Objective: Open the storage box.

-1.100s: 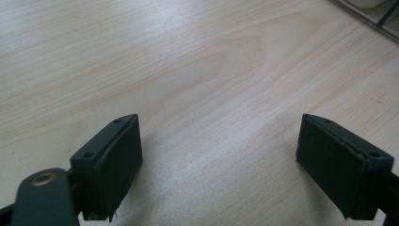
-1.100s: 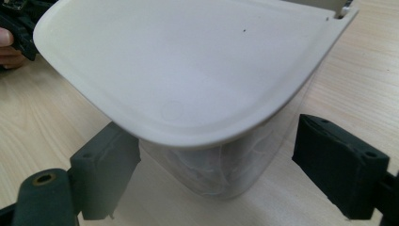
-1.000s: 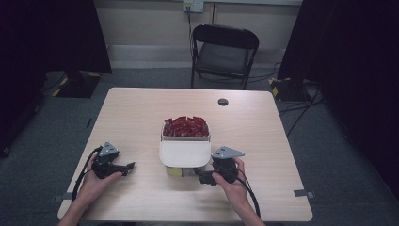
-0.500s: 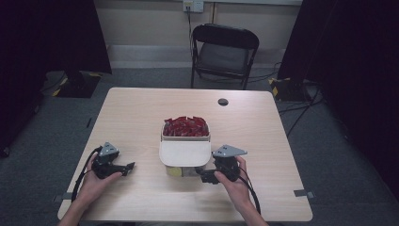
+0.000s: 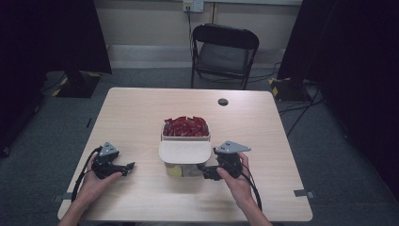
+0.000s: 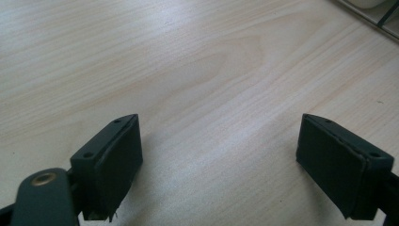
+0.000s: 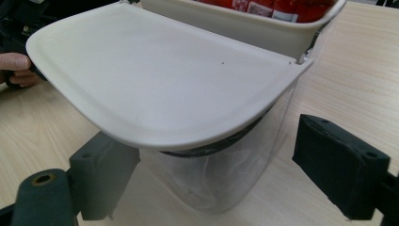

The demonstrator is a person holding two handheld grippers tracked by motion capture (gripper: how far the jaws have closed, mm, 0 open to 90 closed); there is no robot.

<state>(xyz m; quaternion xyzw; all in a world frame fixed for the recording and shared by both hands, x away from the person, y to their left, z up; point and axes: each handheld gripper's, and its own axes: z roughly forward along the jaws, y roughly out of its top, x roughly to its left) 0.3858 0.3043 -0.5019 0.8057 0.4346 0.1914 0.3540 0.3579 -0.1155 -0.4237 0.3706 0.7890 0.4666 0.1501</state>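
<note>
Nearest the person, the left hand-held gripper (image 5: 126, 166) rested on the pale wood-grain tabletop (image 5: 141, 117) at its near left, its black, flat-faced jaws spread wide apart over bare wood, with nothing between them. The matte pads (image 6: 117, 160) were blocky and rectangular, with small screw holes along their edges.

To the right, the right hand-held gripper (image 5: 207, 172) sat low on the tabletop beside the container (image 5: 184, 153), a grey three-cornered plate on top of it and a cable trailing back past the person's wrist. Its jaws also stood apart, one on each side of the container's clear lower wall, and I could not tell whether either pad touched it.

The container stood upright at the middle of the tabletop, between the two grippers. Its body (image 7: 221, 179) was see-through plastic with rounded corners. A smooth cream-white lid (image 7: 155, 80), flat with a raised rim and rounded front edge, jutted out toward the person from a hinge at the container's top. Behind it, a cream tray held a heap of glossy red packets (image 5: 185, 126).

Farther back lay a small round dark disc (image 5: 223, 101) on the tabletop, and beyond the far edge stood a black folding chair (image 5: 224, 54) on grey carpet.
</note>
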